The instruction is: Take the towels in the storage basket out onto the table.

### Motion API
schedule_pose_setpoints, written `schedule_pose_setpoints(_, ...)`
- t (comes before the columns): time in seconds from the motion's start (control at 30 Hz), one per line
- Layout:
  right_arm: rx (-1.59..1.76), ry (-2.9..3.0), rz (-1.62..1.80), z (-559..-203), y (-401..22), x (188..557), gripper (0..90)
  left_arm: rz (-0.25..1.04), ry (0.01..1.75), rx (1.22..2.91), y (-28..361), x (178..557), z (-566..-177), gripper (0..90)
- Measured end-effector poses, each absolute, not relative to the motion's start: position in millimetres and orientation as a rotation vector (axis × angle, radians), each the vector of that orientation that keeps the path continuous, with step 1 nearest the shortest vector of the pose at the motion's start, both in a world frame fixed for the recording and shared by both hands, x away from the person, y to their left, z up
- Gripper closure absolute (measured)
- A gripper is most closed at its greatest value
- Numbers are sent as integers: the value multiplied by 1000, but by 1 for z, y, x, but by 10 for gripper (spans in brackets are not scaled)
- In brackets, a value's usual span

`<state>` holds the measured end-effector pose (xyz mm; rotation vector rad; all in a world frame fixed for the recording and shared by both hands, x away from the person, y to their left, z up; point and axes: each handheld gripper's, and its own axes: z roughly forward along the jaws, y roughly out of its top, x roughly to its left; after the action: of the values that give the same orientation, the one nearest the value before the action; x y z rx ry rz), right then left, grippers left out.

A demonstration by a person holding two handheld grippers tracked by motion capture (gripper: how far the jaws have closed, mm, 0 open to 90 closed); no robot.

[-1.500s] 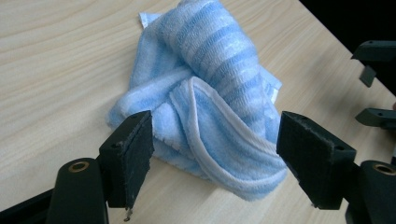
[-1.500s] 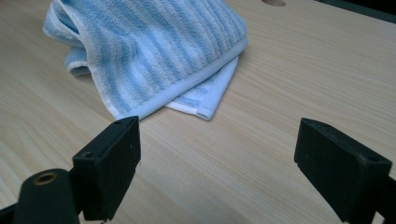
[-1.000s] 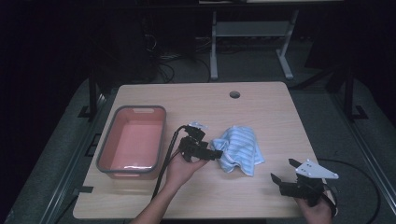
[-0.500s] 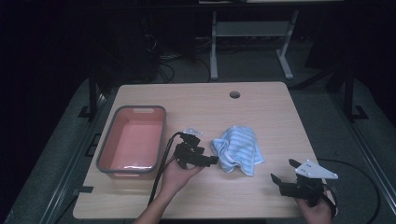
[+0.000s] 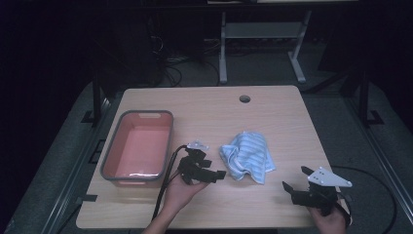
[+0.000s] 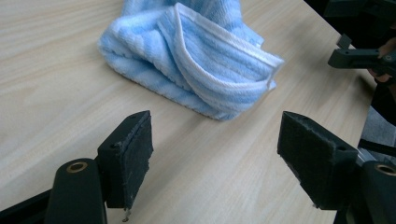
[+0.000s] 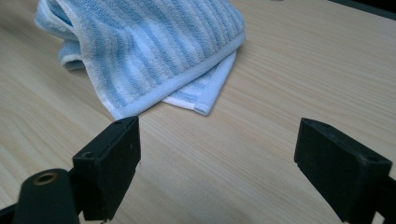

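Dim room; on the bench (image 5: 272, 112), both the left gripper (image 5: 217, 174) and right gripper (image 5: 295, 179) gape wide, empty, apparently just short of the striped towel (image 5: 247, 156).

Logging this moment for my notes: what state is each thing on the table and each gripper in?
Towel: crumpled in a loose heap on the table, touched by neither gripper.
Tub: upright, nothing in it.
Left gripper: jaws open, aimed at the towel, short of it.
Right gripper: jaws open, nothing between them, apart from the towel.
Table: bare wood around these things.
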<state>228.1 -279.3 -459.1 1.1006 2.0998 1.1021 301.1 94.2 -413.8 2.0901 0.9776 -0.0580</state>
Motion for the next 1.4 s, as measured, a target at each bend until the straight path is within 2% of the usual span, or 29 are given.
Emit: schedule_pose_setpoints(1.4, 1105, 2095, 1102, -460, -279, 225, 141, -91, 954, 2088, 123, 260, -442, 259)
